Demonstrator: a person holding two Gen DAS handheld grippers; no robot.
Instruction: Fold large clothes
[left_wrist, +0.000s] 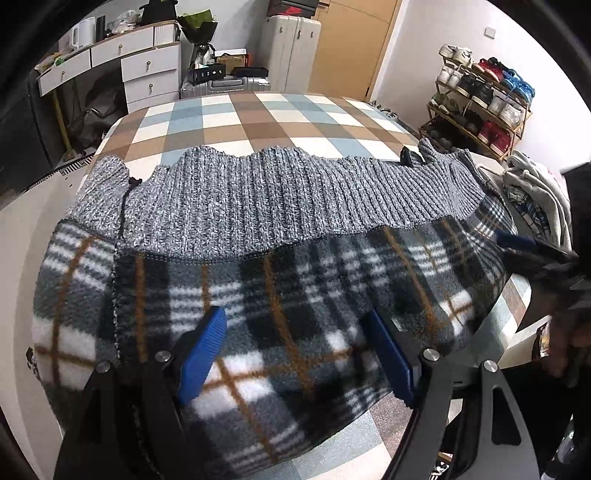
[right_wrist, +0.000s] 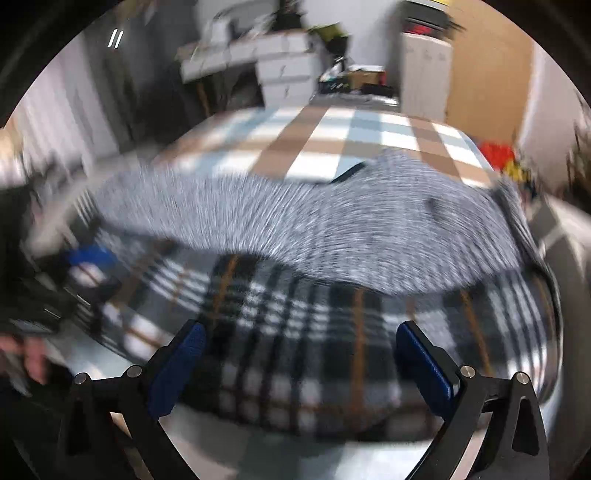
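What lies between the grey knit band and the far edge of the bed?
Only bare checked bedcover, nothing lying on it. The left wrist view shows this stretch sharply beyond the knit band; the right wrist view is blurred.

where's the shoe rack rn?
Left wrist view, upper right: the shoe rack stands against the wall beyond the checked bed, behind a clothes pile.

The garment (left_wrist: 258, 266) is spread across the near part of the bed (left_wrist: 258, 122). A drawer unit (left_wrist: 147, 70) is located behind the bed at left, a shoe rack (left_wrist: 484, 107) at right.
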